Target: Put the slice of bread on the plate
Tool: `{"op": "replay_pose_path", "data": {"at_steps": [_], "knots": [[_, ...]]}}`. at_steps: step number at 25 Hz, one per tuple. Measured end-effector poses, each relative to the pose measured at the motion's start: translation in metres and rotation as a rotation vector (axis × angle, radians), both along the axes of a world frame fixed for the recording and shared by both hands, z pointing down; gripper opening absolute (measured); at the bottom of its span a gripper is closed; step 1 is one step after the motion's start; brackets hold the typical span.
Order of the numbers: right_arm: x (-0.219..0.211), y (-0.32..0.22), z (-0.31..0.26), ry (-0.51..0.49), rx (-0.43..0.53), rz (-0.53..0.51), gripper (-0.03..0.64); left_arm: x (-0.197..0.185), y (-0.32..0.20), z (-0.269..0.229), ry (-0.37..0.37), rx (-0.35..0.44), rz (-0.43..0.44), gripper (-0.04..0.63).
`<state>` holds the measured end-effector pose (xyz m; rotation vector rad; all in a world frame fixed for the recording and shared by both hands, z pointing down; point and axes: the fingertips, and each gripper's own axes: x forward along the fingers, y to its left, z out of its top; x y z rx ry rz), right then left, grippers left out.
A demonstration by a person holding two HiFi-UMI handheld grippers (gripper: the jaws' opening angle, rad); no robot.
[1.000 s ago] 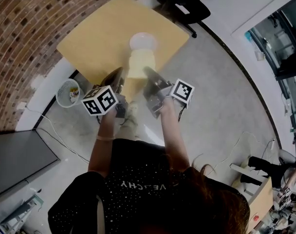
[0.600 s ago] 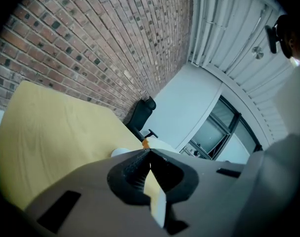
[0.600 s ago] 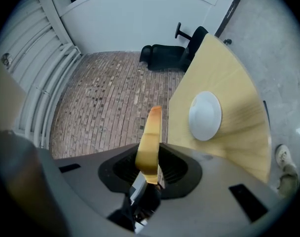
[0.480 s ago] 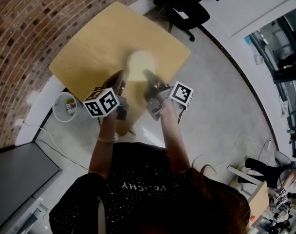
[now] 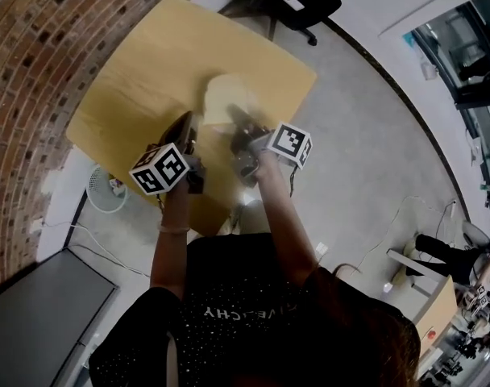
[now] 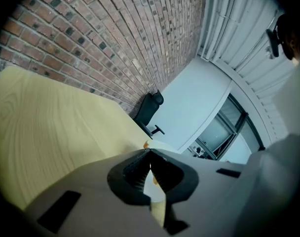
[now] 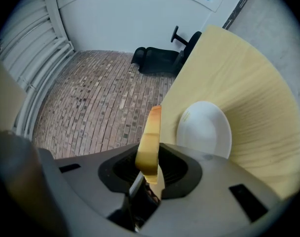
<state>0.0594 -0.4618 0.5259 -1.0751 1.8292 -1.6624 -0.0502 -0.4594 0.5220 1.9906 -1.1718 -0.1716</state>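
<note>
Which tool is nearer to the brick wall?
The left tool: it is toward the brick wall; the right tool, gripping the bread slice, lies farther off.

Left tongs [image 6: 150, 152] clamped, right tongs [image 7: 149, 171] clamped, arms [image 5: 279, 216] outstretched

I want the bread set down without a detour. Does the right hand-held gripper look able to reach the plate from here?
Probably yes. The right hand-held gripper, shut on the slice of bread, has the plate just ahead on the table, with nothing between them.

White plate [image 7: 204, 132], golden-crusted bread slice [image 7: 149, 147], pale wood-grain table [image 7: 248, 78], red-brick wall [image 6: 115, 43].
</note>
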Motion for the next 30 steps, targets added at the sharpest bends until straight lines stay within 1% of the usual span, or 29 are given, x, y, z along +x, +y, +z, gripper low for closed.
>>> {"op": "replay_pose_path", "data": {"at_steps": [4, 11, 15, 16, 18, 20, 21, 22, 23, 25, 26, 29, 30], "knots": [[0.000, -0.002, 0.015, 0.008, -0.021, -0.002, 0.100, 0.005, 0.002, 0.013, -0.018, -0.021, 0.005, 0.012], [0.015, -0.002, 0.041, 0.117, -0.069, 0.031, 0.100, 0.006, 0.010, 0.023, -0.045, -0.038, -0.013, 0.012], [0.013, -0.003, 0.045, 0.092, -0.099, 0.020, 0.100, 0.007, 0.010, 0.025, -0.042, -0.042, -0.021, 0.012], [0.012, -0.002, 0.047, 0.101, -0.105, 0.014, 0.100, 0.008, 0.010, 0.025, -0.042, -0.043, -0.022, 0.012], [0.011, -0.001, 0.052, 0.170, -0.116, -0.010, 0.100, 0.008, 0.010, 0.026, -0.045, -0.043, -0.022, 0.012], [0.010, 0.001, 0.057, 0.273, -0.126, -0.049, 0.101, 0.008, 0.010, 0.026, -0.047, -0.040, -0.022, 0.012], [0.008, 0.002, 0.058, 0.315, -0.125, -0.070, 0.112, 0.008, 0.010, 0.026, -0.048, -0.039, -0.022, 0.012], [0.005, 0.002, 0.059, 0.346, -0.119, -0.089, 0.152, 0.008, 0.010, 0.026, -0.048, -0.038, -0.021, 0.011], [0.003, 0.003, 0.058, 0.369, -0.109, -0.104, 0.226, 0.009, 0.011, 0.025, -0.048, -0.038, -0.021, 0.012], [0.000, 0.001, 0.054, 0.421, -0.082, -0.120, 0.323, 0.009, 0.012, 0.025, -0.047, -0.037, -0.022, 0.012], [0.000, 0.000, 0.051, 0.463, -0.064, -0.121, 0.376, 0.009, 0.012, 0.024, -0.046, -0.036, -0.022, 0.012], [0.002, -0.007, 0.042, 0.635, 0.010, -0.100, 0.583, 0.008, 0.011, 0.024, -0.046, -0.034, -0.022, 0.012], [0.002, -0.007, 0.040, 0.696, 0.028, -0.101, 0.583, 0.008, 0.011, 0.024, -0.046, -0.035, -0.021, 0.012]]}}
